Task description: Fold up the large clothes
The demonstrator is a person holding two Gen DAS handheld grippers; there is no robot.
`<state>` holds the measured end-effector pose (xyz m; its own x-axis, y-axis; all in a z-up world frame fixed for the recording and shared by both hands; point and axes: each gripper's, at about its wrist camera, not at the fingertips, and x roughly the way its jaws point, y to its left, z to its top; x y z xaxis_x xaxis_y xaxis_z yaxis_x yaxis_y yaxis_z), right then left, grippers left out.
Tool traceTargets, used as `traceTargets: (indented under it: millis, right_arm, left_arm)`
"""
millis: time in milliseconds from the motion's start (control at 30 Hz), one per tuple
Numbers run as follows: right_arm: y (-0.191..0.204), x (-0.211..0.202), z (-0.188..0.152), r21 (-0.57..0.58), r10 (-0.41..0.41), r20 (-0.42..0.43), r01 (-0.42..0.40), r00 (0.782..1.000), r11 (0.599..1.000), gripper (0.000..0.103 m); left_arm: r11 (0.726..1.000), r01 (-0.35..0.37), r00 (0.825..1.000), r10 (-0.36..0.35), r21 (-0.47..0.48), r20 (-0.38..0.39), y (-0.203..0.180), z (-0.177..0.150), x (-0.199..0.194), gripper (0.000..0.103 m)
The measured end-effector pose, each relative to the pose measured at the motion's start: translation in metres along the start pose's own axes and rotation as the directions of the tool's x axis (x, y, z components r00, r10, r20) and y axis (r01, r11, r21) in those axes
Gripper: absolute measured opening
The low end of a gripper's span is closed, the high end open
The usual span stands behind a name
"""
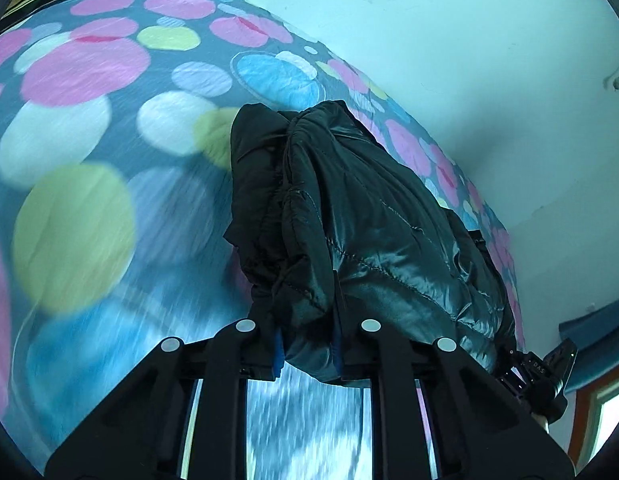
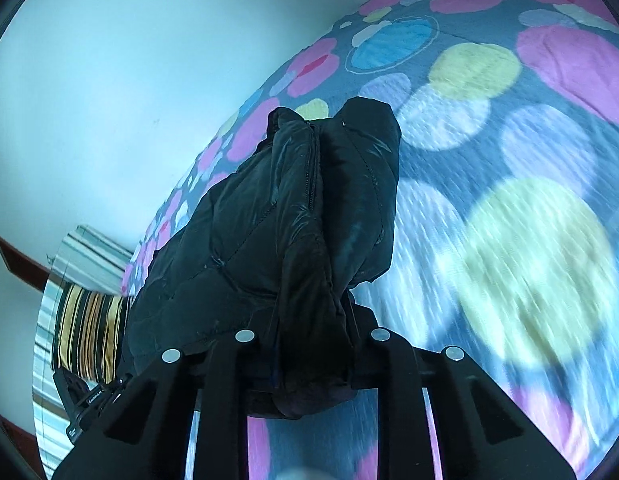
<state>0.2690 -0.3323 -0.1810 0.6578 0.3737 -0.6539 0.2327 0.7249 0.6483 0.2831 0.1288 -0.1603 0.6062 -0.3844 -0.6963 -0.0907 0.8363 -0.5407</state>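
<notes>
You have the black puffer jacket (image 1: 369,216) pinched at two spots, one in each gripper, and it hangs up off the spotted bedspread (image 1: 85,68). The step looks like lifting one edge so you can carry it over and fold the jacket. Lift both hands at the same speed, keep them level, and keep the edge pulled straight between them so the puffy cloth does not bunch. Lay it down softly, then let go.

Your left gripper (image 1: 308,350) is closed on a thick fold of jacket. The fold sits right between the blue pads (image 1: 278,354) and the rest of the jacket runs away toward 12 o'clock and 2 o'clock, onto the bed. The other tool shows at 4 o'clock, just past the jacket.

Your right gripper (image 2: 311,360) is closed on the jacket too. The cloth fills the gap between its fingers and bulges out under them at 6 o'clock. The rest rises toward 12 o'clock and spreads to 9 o'clock, near a striped cushion (image 2: 89,332).

The shiny cloth looks slippery, so I think a weak pinch could slide off
</notes>
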Motion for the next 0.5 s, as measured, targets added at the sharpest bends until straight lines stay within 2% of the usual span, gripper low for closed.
traceTargets:
  millis: [300, 500]
  right_arm:
    - [-0.017, -0.055, -0.060, -0.006, 0.002, -0.053, -0.003, 0.999, 1.000, 0.022]
    - [-0.026, -0.063, -0.082, -0.012, -0.005, -0.071, 0.004, 0.997, 1.000, 0.022]
  left_arm:
    - [1.000, -0.014, 0.999, 0.014, 0.004, -0.029, 0.009, -0.076, -0.062, 0.017]
    - [0.998, -0.051, 0.998, 0.052, 0.041, -0.031, 0.013, -0.106, -0.074, 0.018]
